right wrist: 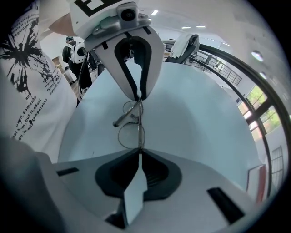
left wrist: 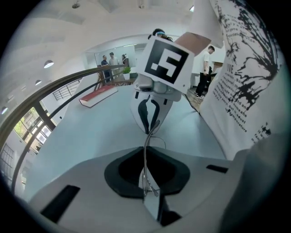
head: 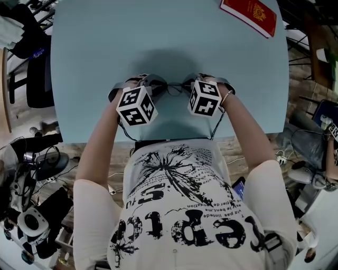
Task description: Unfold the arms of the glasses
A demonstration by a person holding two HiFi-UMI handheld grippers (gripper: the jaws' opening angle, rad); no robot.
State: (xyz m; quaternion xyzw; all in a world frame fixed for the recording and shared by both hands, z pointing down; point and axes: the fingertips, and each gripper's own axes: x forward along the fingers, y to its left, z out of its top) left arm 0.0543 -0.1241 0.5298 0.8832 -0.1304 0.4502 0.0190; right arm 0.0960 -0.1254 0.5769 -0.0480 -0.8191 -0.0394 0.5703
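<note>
Light-blue table (head: 105, 58) filled the upper half of the head view. The person's white printed T-shirt (head: 185, 211) took most of the lower half, w/ both forearms reaching toward 12 o'clock over the table's near edge. Cables & gear (head: 31, 174) cluttered the floor at 8 o'clock. A red book (head: 249, 15) lay at the table's far corner, approx. 1 o'clock from the hands and well apart from them.

Left gripper (head: 154, 84) and right gripper (head: 189, 84) pointed steeply down and inward, tips facing each other, near the table's 6 o'clock edge at approx. mid-width. The glasses (head: 174, 87), thin wire-frame w/ round lenses, hung between the two tips, w/ the left gripper at their 9 o'clock and the right at their 3 o'clock. Couldn't tell whether they touched the tabletop.

In the left gripper view the jaws were pinched together on a thin metal part of the glasses, which ran up toward 12 o'clock to the right gripper's tips. In the right gripper view the jaws were likewise closed on the frame, at the rim of the nearer lens. One arm angled off toward 8 o'clock from the far lens.
</note>
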